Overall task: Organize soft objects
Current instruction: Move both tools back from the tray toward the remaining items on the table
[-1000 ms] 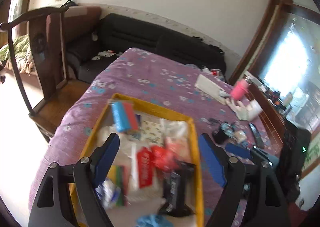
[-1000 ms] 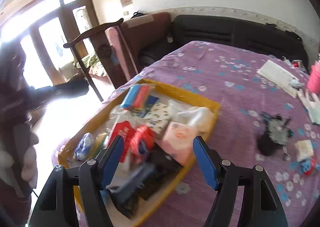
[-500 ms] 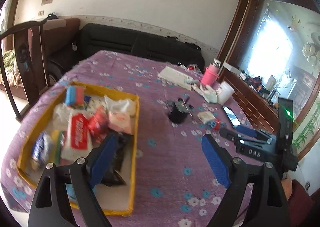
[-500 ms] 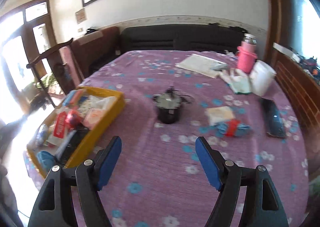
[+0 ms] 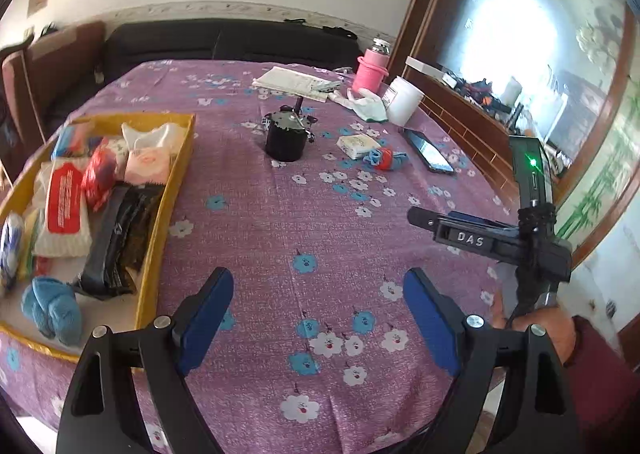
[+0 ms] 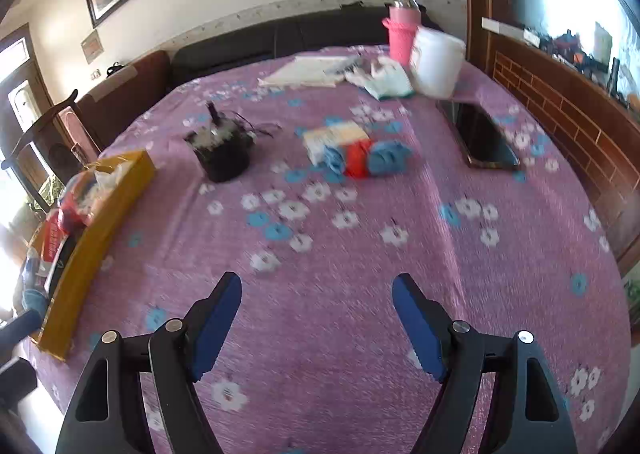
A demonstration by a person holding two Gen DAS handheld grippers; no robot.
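On the purple flowered tablecloth (image 5: 280, 221), far from my two tools, lie a blue rolled cloth with a red band (image 6: 366, 158) and, touching its far left side, a white tissue pack (image 6: 334, 135). To the left of them stands a black pot (image 6: 222, 155), and to the right lies a dark phone (image 6: 482, 135). Farther away are a pink bottle (image 6: 400, 35), a white tub (image 6: 436, 61) and some papers (image 6: 308, 71). Nothing stands between my tools and the roll; only bare cloth is there.

The roll lies flat, its long axis going left to right across my view.

At the left side of the table is the yellow tray (image 5: 166, 197), full of soft packs, with a blue cloth ball (image 5: 52, 308) at its near end.

My left gripper (image 5: 318, 314) is wide and empty, above the cloth just right of the tray. My right gripper (image 6: 316, 314) is also wide and empty, the roll well ahead of it and slightly right.
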